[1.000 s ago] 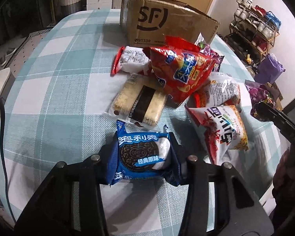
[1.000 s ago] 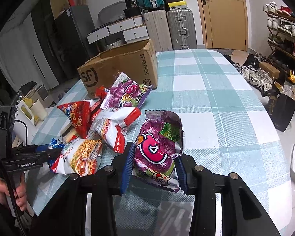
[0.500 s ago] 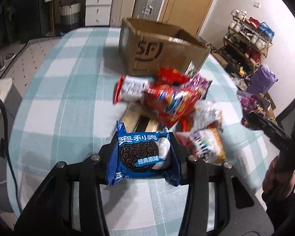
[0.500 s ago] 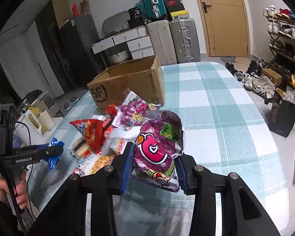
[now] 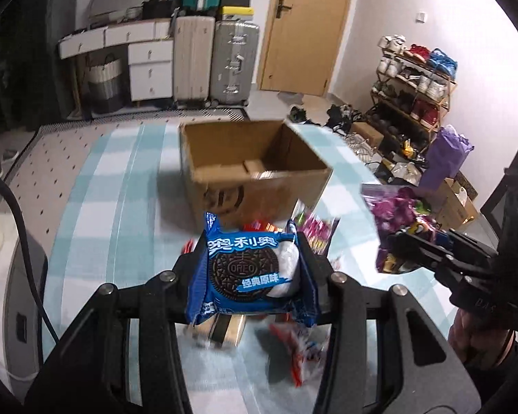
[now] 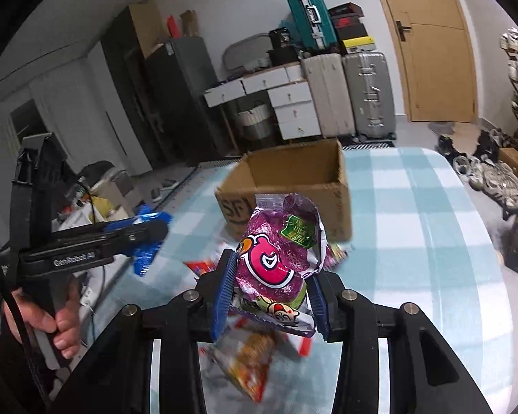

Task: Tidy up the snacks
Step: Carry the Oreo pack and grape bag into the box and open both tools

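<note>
Left wrist view is showing me my left gripper (image 5: 253,276) clamping a blue Oreo pack (image 5: 250,274) at lower centre, "OREO" and Chinese characters reading clearly. In the right wrist view my right gripper (image 6: 271,293) is pinching a purple snack bag (image 6: 276,262) with a pink cartoon face; "GenRobot.AI" is showing on the other tool at left. Compared with a second ago, both packs are riding higher above the checked tablecloth (image 5: 121,207), and the cardboard box (image 5: 252,172) is now opening toward me at frame centre, its inside looking bare. Remaining snacks (image 5: 293,348) are lying blurred beneath the jaws.
</note>
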### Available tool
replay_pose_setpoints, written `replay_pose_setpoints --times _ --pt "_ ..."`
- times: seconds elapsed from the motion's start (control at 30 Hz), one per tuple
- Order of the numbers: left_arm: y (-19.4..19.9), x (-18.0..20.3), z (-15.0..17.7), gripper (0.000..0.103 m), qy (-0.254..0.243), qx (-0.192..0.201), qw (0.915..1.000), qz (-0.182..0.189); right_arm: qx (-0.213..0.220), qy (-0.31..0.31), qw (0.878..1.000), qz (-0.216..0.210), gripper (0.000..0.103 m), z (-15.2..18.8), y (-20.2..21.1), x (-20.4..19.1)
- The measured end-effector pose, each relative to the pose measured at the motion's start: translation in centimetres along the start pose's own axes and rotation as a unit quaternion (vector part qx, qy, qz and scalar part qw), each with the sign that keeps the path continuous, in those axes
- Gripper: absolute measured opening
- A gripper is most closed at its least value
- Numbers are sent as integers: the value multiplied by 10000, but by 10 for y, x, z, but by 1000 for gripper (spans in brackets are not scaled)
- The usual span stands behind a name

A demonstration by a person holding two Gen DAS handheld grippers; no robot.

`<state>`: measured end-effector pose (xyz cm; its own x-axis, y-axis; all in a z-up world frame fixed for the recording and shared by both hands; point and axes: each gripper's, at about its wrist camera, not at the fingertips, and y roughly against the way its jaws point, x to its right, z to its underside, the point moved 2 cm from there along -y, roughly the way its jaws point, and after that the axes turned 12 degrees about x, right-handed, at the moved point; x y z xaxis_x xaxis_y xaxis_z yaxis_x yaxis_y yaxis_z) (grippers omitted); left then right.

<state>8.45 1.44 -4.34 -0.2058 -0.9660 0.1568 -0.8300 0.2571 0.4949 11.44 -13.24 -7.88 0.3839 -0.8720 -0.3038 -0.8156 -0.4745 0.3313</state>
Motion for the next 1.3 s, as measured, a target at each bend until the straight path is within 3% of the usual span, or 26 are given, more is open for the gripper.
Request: replay_pose_setpoints --times 0.4,0.73,0.83,1.0,1.3 --pt "-27 4 -96 42 -39 240 9995 197 186 -50 9993 -314 40 -76 -36 -9" --pt "-86 -8 -161 42 184 68 9993 331 77 -98 9993 -340 40 -129 -92 3" --pt "-117 -17 -168 42 409 -102 9981 446 11 -66 9995 -321 40 -140 -116 9" --pt "-167 -34 -169 43 536 -225 9978 323 -183 -11 9997 -147 40 -144 -150 19" --pt "-223 -52 -137 43 696 -488 9958 355 -373 235 9990 26 40 -130 -195 31"
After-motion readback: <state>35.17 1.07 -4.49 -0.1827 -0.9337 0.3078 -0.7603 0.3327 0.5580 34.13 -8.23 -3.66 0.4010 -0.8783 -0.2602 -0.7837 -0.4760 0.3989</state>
